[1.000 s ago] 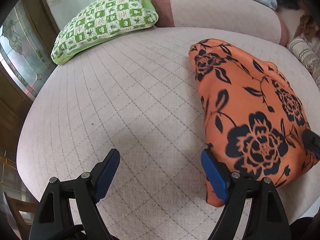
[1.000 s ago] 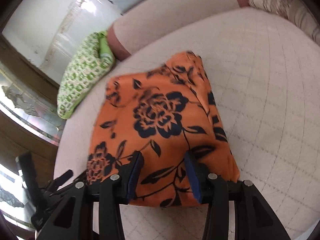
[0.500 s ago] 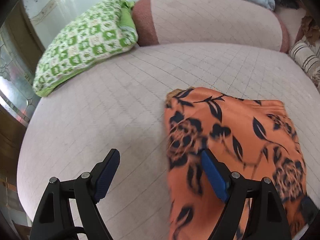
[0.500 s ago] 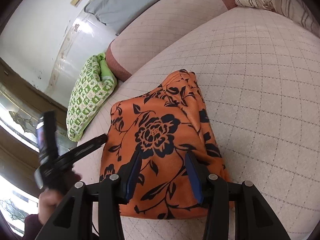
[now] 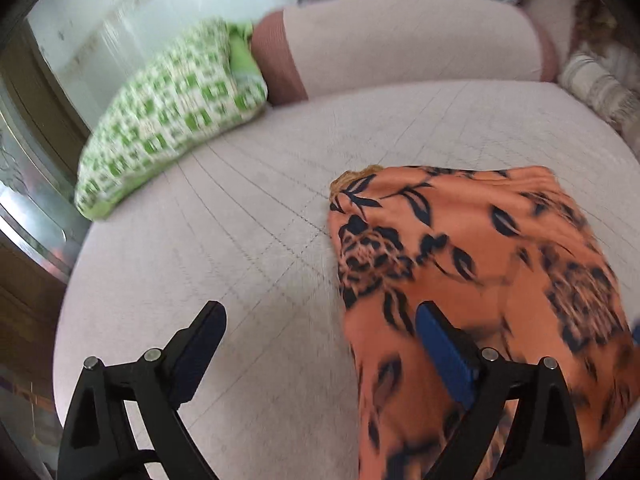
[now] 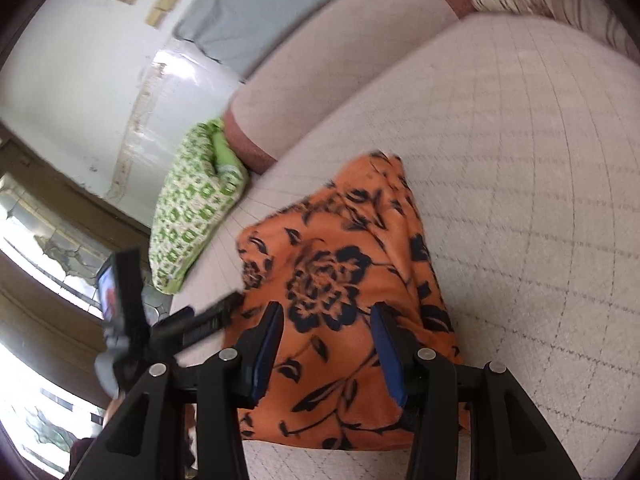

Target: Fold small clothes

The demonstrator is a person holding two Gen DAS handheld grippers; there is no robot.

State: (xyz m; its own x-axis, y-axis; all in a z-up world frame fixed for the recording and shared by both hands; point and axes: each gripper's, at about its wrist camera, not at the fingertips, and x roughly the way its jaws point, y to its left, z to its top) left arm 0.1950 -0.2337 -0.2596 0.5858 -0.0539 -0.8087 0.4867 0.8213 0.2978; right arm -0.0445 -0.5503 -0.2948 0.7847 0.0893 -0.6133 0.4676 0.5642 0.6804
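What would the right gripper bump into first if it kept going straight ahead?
Most likely the orange flowered cloth. The right gripper points down at it, with the cloth filling the gap between its open fingers. How near the cloth is, the picture doesn't show.
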